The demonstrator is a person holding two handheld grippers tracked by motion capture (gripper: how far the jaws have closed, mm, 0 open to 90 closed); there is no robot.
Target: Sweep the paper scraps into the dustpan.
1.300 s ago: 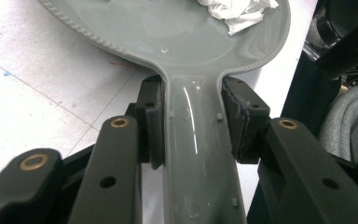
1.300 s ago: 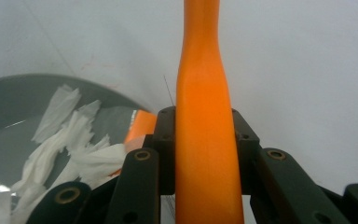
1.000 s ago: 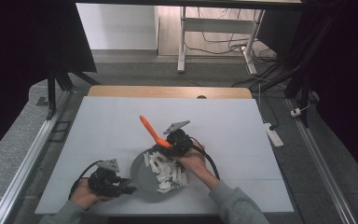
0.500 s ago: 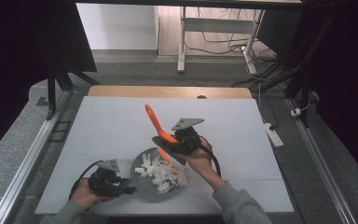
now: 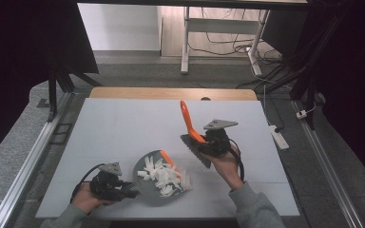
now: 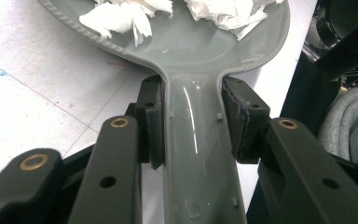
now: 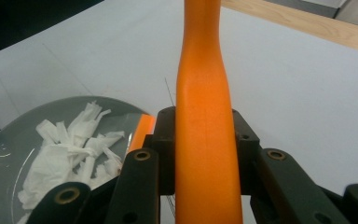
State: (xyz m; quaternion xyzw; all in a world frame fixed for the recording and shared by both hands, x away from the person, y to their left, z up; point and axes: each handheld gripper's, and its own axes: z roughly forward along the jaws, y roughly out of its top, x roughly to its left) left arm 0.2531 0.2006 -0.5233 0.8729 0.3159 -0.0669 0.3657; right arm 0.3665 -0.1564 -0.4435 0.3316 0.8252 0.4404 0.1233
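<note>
A grey dustpan (image 5: pixel 145 191) lies near the table's front edge with several white paper scraps (image 5: pixel 164 175) in it and an orange lip (image 5: pixel 169 161) on its right rim. My left gripper (image 5: pixel 127 192) is shut on the dustpan's handle (image 6: pixel 196 140), one pad (image 6: pixel 151 121) pressed to each side. To the right of the pan and raised off the table, my right gripper (image 5: pixel 203 142) is shut on a brush's orange handle (image 5: pixel 186 119), which points up and away. The brush's grey head (image 5: pixel 200 154) hangs below the hand. In the right gripper view the handle (image 7: pixel 205 102) runs up between the jaws, with the scraps (image 7: pixel 74 149) at lower left.
The white table top (image 5: pixel 123 128) stretches far and left of the pan. Its wooden far edge (image 5: pixel 171 93) borders grey floor. A power strip (image 5: pixel 278 137) lies on the floor to the right. A grey sleeve (image 6: pixel 349 121) sits close beside the left gripper.
My right gripper has lifted the brush off the dustpan and carried it right and away, the orange handle tipping more upright. The left gripper and the dustpan stayed put.
</note>
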